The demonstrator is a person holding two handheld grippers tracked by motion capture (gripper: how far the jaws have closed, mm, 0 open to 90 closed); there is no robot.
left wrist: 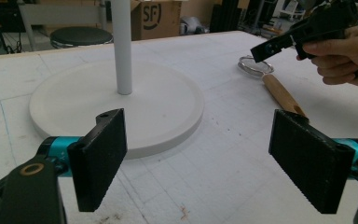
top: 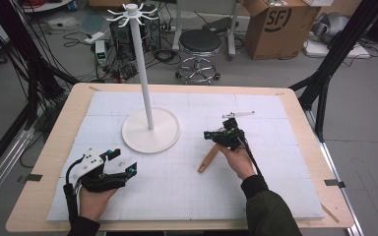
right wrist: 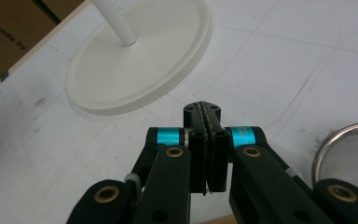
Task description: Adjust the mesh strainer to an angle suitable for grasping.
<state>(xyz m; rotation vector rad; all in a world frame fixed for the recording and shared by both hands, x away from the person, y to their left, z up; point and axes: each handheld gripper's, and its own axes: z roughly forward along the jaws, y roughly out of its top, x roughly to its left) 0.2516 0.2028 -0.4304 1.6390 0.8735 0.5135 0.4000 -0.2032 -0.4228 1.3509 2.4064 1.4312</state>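
While the right gripper (right wrist: 207, 140) is pressed together empty above the wooden-handled wire-mesh strainer (left wrist: 272, 81) near the tabletop's right edge, the handle could be knocked aside; the left gripper (left wrist: 205, 163) is spread.

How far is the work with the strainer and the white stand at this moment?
Nothing looks done yet: the metal mesh strainer with a wooden handle lies flat on the white table mat, apart from the white hook stand with a round base. In hand: the right claw, shut and empty, hovers above the strainer. The left claw waits open. Left, probably: gripping the strainer and hanging it on the stand.
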